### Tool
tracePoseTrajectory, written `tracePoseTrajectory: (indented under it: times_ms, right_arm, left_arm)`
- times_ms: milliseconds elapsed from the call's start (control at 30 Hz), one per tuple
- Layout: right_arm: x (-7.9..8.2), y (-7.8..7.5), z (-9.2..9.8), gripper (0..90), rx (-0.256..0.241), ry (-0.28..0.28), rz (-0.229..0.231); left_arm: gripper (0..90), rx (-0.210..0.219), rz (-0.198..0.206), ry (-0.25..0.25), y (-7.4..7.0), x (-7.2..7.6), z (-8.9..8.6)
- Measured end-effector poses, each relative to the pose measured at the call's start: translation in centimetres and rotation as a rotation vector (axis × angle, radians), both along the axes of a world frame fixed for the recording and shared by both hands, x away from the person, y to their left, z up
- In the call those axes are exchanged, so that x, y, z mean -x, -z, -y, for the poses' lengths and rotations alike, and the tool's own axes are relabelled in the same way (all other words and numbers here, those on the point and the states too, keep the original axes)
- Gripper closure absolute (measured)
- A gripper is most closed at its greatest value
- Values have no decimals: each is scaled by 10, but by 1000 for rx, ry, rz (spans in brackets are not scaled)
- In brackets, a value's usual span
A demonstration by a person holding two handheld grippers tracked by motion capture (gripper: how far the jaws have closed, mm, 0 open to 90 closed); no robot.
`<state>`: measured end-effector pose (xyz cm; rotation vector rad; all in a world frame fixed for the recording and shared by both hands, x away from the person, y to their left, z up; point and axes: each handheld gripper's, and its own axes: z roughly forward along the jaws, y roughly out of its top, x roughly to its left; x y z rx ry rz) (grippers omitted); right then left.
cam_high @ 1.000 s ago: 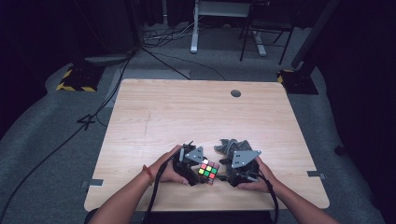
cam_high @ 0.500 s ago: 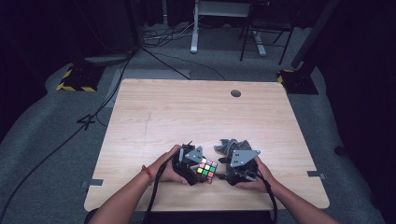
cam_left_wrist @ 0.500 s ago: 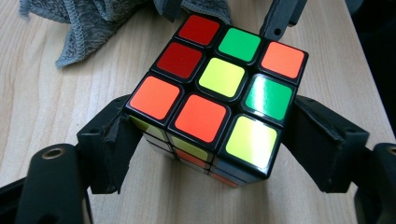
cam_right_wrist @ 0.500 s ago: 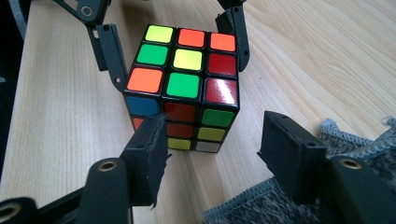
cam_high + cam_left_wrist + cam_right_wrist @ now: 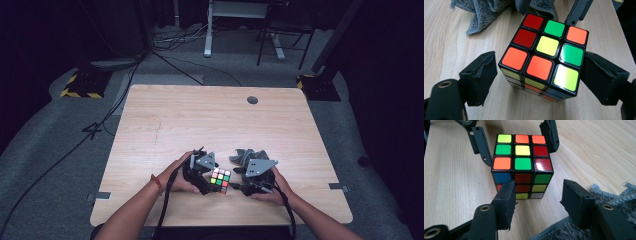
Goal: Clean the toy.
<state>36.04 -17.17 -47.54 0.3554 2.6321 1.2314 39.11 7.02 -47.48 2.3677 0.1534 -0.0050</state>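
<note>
— Wood-grain table (image 5: 200, 120), pale, and near its front edge sat the scrambled cube (image 5: 220, 180). Where exactly was it?

— Between the two grippers, resting flat on the tabletop. In the high view the left gripper (image 5: 204, 176) was just on its left and the right gripper (image 5: 244, 181) just on its right.

— Was the left one holding it?

— Its jaws stood apart on either side of the cube (image 5: 544, 58). In the left gripper view one pad sat right against the cube's side, though I couldn't tell whether it touched; the other pad had a clear gap of table before it. So spread, not clamped.

— And the right?

— Also spread wide. In the right gripper view its two jaws were short of the cube (image 5: 521, 162), gripping nothing, with the left gripper's jaws flanking the cube on the far side.

— Anything else nearby?

— A crumpled grey cloth (image 5: 245, 156) lay just behind the cube and under the right gripper.
</note>
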Motion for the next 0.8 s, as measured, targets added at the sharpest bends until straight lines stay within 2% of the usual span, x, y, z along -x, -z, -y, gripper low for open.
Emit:
tracePoseTrajectory:
  times_ms: [67,100,133,200,367,533,800]
  right_arm:
    - [-1,0,-1,450,2,3,1]
    - [-2,0,-1,449,1,4,2]
    - [-2,-1,-2,446,-2,8,-4]
    - [-3,-1,-3,438,2,-2,-3]
    - [-4,-1,-4,432,9,2,8]
    - [-6,-4,-6,427,-15,4,18]
    - [-6,-8,-16,431,-33,1,40]
  left_arm:
    - [160,-16,-14,8,2,0,2]
    - [163,-27,-19,29,2,1,4]
    - [195,-30,-11,26,3,3,4]
    - [203,-40,12,10,3,5,6]
    - [242,-28,4,-8,3,5,1]
    - [244,-26,5,-23,5,5,-3]
    - [247,-55,14,-27,6,4,-11]
